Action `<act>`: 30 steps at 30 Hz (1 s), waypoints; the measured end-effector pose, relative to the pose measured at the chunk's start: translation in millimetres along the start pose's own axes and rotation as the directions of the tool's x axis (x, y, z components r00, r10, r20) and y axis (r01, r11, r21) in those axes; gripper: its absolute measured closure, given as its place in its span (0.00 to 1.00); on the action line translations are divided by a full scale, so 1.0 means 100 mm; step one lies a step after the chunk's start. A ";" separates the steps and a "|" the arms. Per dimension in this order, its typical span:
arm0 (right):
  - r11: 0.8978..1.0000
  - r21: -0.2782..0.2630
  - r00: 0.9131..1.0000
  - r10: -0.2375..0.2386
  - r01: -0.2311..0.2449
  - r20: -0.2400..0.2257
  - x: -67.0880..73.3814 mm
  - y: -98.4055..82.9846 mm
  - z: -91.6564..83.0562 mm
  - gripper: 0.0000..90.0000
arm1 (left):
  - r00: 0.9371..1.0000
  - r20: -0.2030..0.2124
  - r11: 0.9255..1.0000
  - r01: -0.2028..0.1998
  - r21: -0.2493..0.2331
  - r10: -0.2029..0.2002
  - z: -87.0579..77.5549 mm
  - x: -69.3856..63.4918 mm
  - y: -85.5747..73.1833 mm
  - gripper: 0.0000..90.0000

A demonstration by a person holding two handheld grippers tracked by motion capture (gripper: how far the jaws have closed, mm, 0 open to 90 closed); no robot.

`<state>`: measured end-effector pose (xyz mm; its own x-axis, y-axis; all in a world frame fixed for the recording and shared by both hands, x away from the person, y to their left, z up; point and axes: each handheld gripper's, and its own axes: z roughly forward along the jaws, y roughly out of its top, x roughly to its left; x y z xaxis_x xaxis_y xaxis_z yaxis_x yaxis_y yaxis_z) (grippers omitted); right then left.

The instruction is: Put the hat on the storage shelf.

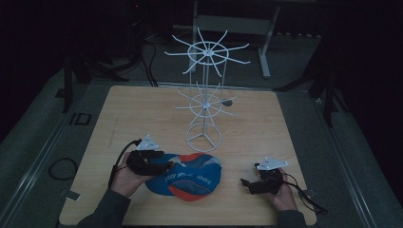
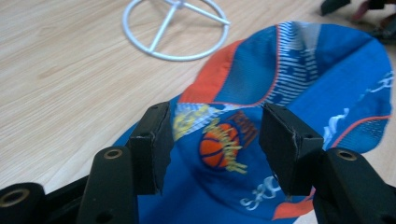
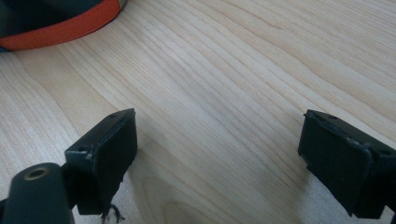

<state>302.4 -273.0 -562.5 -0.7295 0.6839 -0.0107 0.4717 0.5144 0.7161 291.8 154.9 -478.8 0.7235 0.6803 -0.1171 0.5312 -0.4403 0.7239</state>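
The cap [image 2: 289, 93] is bright blue with orange-red panels and trim, white striping and lettering, and an orange basketball emblem with yellow script. The wire stand [image 1: 204, 80] is white. The table [image 1: 142, 114] is pale wood grain. Both grippers' jaws are black.

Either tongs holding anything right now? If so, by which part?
Nothing is held. The left tongs stand open over the cap's crown, pads off the fabric. The right tongs are open over bare table.

hand-held gripper [image 1: 167, 166]: black jaws | grey three-cornered plate | black cable | dark sleeves
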 end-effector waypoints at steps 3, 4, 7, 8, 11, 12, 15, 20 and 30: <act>1.000 0.000 1.000 0.000 0.000 0.000 0.00 0.00 0.00 0.13 | 1.000 0.017 1.000 -0.011 0.000 0.011 0.02 -0.05 0.03 0.50; 1.000 0.000 1.000 0.000 0.000 0.000 0.00 0.00 0.00 0.13 | 1.000 0.023 1.000 -0.015 -0.002 0.016 0.02 -0.06 0.04 0.50; 1.000 0.000 1.000 0.000 0.000 0.000 0.00 0.00 0.00 0.13 | 0.998 0.047 1.000 -0.029 -0.004 0.029 0.03 -0.09 0.06 0.49; 1.000 0.000 1.000 0.000 0.000 0.000 0.00 0.00 0.00 0.13 | 0.998 0.054 1.000 -0.030 -0.007 0.030 0.04 -0.11 0.06 0.49; 1.000 0.000 1.000 0.000 0.000 0.000 0.00 0.00 0.00 0.13 | 0.996 0.079 0.999 -0.037 -0.014 0.038 0.04 -0.13 0.07 0.48; 1.000 0.000 1.000 0.000 0.000 0.000 0.00 0.00 0.00 0.13 | 0.995 0.087 0.999 -0.040 -0.014 0.041 0.05 -0.14 0.07 0.48; 1.000 0.000 1.000 0.000 0.000 0.000 0.00 0.00 0.00 0.13 | 0.993 0.103 0.999 -0.048 -0.015 0.049 0.06 -0.16 0.08 0.48; 1.000 0.000 1.000 0.001 -0.001 -0.001 0.00 0.00 0.00 0.13 | 0.989 0.126 0.997 -0.073 -0.013 0.074 0.08 -0.22 0.12 0.48; 1.000 0.000 1.000 0.001 -0.001 0.000 0.00 0.00 0.00 0.13 | 0.976 0.170 0.990 -0.142 0.005 0.139 0.18 -0.35 0.20 0.43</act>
<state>302.4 -273.0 -562.5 -0.7291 0.6843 -0.0096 0.4723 0.5134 0.7165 284.9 112.0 -472.2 0.8547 0.5027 -0.1296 0.4253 -0.5351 0.7299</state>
